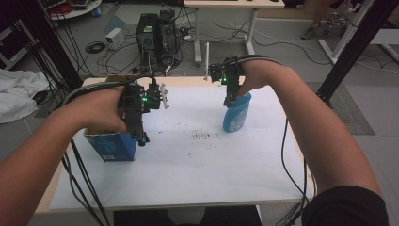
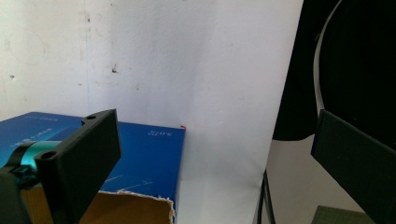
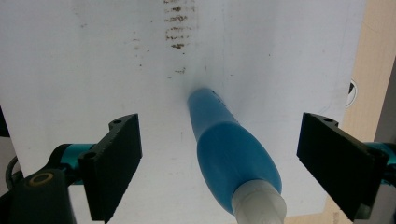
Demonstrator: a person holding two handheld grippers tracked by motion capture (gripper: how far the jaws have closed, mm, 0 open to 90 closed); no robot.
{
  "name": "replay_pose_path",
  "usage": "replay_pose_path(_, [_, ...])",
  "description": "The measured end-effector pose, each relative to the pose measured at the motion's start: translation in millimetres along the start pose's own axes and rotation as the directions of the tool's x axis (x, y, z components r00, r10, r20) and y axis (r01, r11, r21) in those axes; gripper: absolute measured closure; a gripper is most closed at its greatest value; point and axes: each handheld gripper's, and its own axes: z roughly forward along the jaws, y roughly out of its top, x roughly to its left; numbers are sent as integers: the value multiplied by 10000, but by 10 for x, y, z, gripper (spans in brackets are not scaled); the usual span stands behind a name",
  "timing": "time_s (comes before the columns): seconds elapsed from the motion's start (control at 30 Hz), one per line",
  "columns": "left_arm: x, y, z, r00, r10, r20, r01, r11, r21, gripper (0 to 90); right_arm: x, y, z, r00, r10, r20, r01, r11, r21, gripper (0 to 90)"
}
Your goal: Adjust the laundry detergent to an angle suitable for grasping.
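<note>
- The right gripper (image 3: 219,163) has its fingers (image 3: 116,163) spread wide on either side of the blue bottle (image 3: 233,163), with clear gaps both ways, so nothing is gripped; the straddle looks like the set-up for a squeeze around the bottle's body or neck.
- The bottle stands upright on the white sheet (image 1: 197,165) of the bench (image 1: 188,81), right of centre, white cap up, directly under the gripper.
- The right hand (image 1: 256,77) comes down from above, wrist bent, forearm reaching in from the lower right.
- The left gripper (image 1: 141,134) is also open and holds nothing; its fingers (image 2: 88,158) hang over the blue cardboard box (image 1: 113,146) at the left edge, one over the box's torn rim, probably waiting or ready to steady the box.
- The left hand (image 1: 101,110) hovers above the box, forearm level.
</note>
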Motion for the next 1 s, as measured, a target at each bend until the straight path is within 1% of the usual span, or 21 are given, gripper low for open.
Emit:
replay_pose_path(0.1, [1, 4, -2, 10000, 18, -27, -18, 10000, 51, 17, 14, -1, -7, 10000, -22, -15, 22, 10000, 16, 131])
replay_pose_path(0.2, [-15, 13, -8, 10000, -30, -12, 30, 10000, -53, 17, 30, -10, -27, 10000, -9, 15, 9, 10000, -34, 131])
replay_pose_path(0.23, [-16, 16, -10, 10000, 48, 40, -48, 10000, -52, 17, 34, -14, -34, 10000, -62, 3, 62, 9999, -105, 131])
replay_pose_path(0.3, [-23, 20, -4, 9999, 76, 82, -76, 10000, -61, 17, 48, -27, -53, 10000, -60, -19, 59, 9999, -143, 131])
replay_pose_path(0.37, [-21, 17, 9, 9999, 71, 94, -71, 10000, 6, 16, 75, -51, -78, 10000, -41, 51, 42, 9999, -107, 131])
replay_pose_path(0.4, [-17, 12, 23, 10000, 25, 49, -25, 10000, 8, 16, 114, -95, -104, 9999, -6, 139, 8, 9998, -178, 131])
replay_pose_path(0.43, [-17, 12, 23, 10000, 25, 49, -25, 10000, 8, 17, 114, -95, -104, 9999, -6, 139, 8, 9998, -178, 131])
replay_pose_path(0.47, [-17, 11, 31, 10000, -18, 42, 18, 10000, -30, 17, 171, -161, -138, 9997, 154, 181, -148, 9993, -331, 131])
replay_pose_path(0.5, [-15, 13, 33, 10000, -9, 29, 9, 10000, 5, 17, 171, -161, -138, 9997, 154, 181, -148, 9993, -331, 131])
replay_pose_path(0.57, [-19, 23, 41, 10000, 26, 21, -26, 10000, 21, 17, 248, -238, -167, 9994, 261, 220, -250, 9987, -449, 131])
replay_pose_path(0.6, [-25, 27, 46, 10000, -25, 27, 25, 10000, 4, 17, 293, -277, -176, 9993, 294, 226, -283, 9985, -475, 131])
replay_pose_path(0.63, [-27, 34, 47, 10000, -12, 22, 12, 10000, 26, 17, 390, -356, -184, 9992, 333, 208, -323, 9985, -452, 131])
replay_pose_path(0.7, [-34, 41, 50, 10000, -14, -1, 14, 10000, 29, 17, 390, -356, -184, 9992, 333, 208, -323, 9985, -452, 131])
replay_pose_path(0.73, [-34, 41, 50, 10000, -14, -1, 14, 10000, 29, 17, 439, -395, -182, 9992, 322, 224, -311, 9985, -446, 131])
replay_pose_path(0.77, [-54, 54, 62, 10000, 27, -9, -27, 10000, -14, 17, 439, -395, -182, 9992, 322, 224, -311, 9985, -446, 131])
replay_pose_path(0.8, [-69, 56, 66, 10000, 42, -11, -42, 10000, -5, 16, 610, -521, -154, 9991, 316, 280, -306, 9989, -353, 131])
replay_pose_path(0.87, [-96, 51, 73, 10000, 78, 34, -78, 10000, -18, 16, 724, -602, -120, 9993, 278, 243, -272, 9993, -254, 131])
replay_pose_path(1.0, [-115, 30, 77, 10000, 60, 13, -60, 10000, -53, 16, 906, -774, -46, 9992, 380, 151, -377, 9991, -168, 131])
